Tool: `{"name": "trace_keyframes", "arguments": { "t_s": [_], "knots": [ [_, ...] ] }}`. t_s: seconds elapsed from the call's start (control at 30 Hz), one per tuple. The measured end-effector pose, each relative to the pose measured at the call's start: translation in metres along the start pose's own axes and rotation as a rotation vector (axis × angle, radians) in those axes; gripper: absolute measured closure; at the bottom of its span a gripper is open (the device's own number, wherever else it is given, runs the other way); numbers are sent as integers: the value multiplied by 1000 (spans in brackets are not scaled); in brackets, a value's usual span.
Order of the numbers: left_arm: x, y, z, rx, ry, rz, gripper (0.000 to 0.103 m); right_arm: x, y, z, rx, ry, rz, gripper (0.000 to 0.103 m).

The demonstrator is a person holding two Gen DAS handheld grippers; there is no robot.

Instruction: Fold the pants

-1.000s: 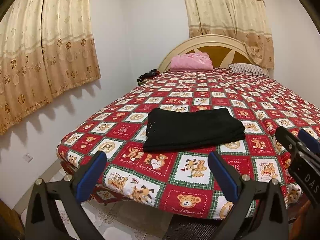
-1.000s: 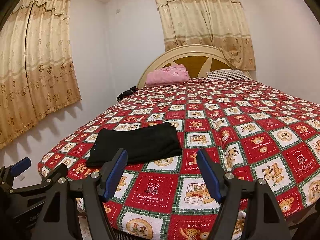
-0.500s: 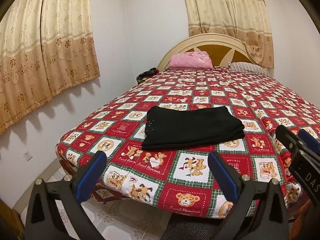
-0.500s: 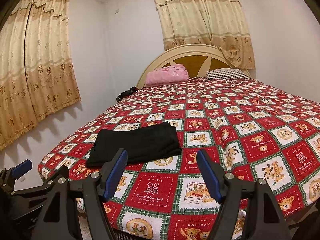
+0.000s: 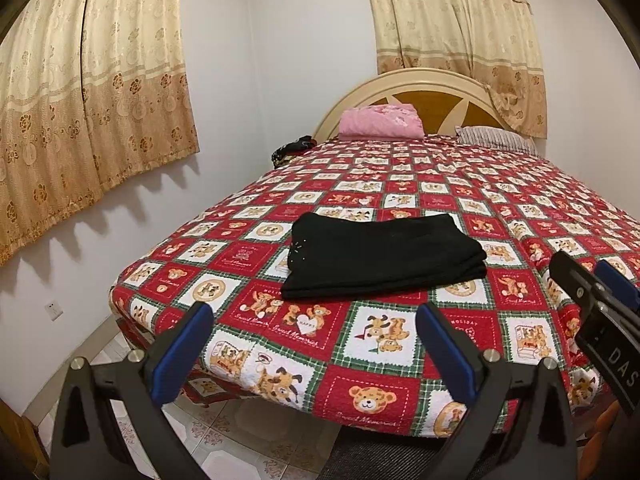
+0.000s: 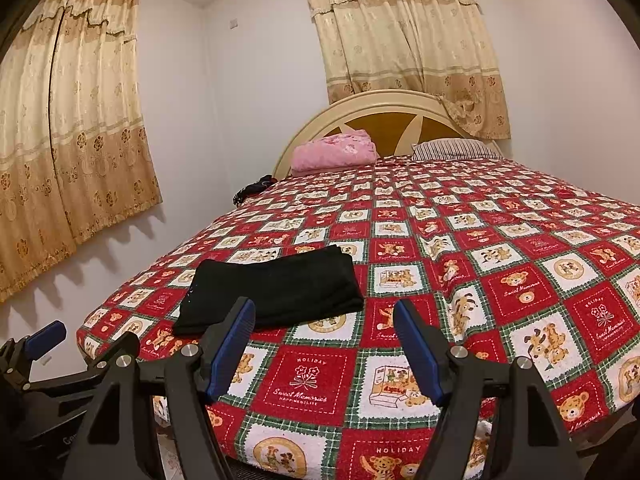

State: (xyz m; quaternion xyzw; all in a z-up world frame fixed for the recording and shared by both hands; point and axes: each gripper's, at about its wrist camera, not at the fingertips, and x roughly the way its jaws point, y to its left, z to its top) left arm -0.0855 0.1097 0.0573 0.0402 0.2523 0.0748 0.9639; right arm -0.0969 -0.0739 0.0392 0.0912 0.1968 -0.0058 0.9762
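Note:
Black pants [image 5: 380, 258] lie folded in a flat rectangle on the red teddy-bear bedspread [image 5: 360, 344], near the foot of the bed. They also show in the right wrist view [image 6: 276, 290]. My left gripper [image 5: 314, 354] is open and empty, held back from the bed's foot edge, well short of the pants. My right gripper [image 6: 324, 354] is open and empty, above the foot edge, to the right of the pants. The right gripper's fingers [image 5: 592, 296] show at the right edge of the left wrist view.
A pink folded blanket [image 5: 380, 122] and a striped pillow [image 5: 494, 140] lie by the headboard [image 5: 424, 96]. A dark item [image 5: 290, 148] sits at the bed's far left corner. Curtains [image 5: 92, 92] hang on the left wall. Tiled floor [image 5: 240, 436] lies below the bed's foot.
Both grippers have drawn slightly back and up from the bed. The folded pants have not moved. Both grippers stay open.

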Motion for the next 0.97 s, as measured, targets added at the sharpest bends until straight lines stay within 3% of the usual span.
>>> {"name": "trace_keyframes", "arguments": {
  "t_s": [0.97],
  "knots": [
    [-4,1,3,-40,-1,-37,0,-3,5,0,-24,-21,-11,30]
  ]
}}
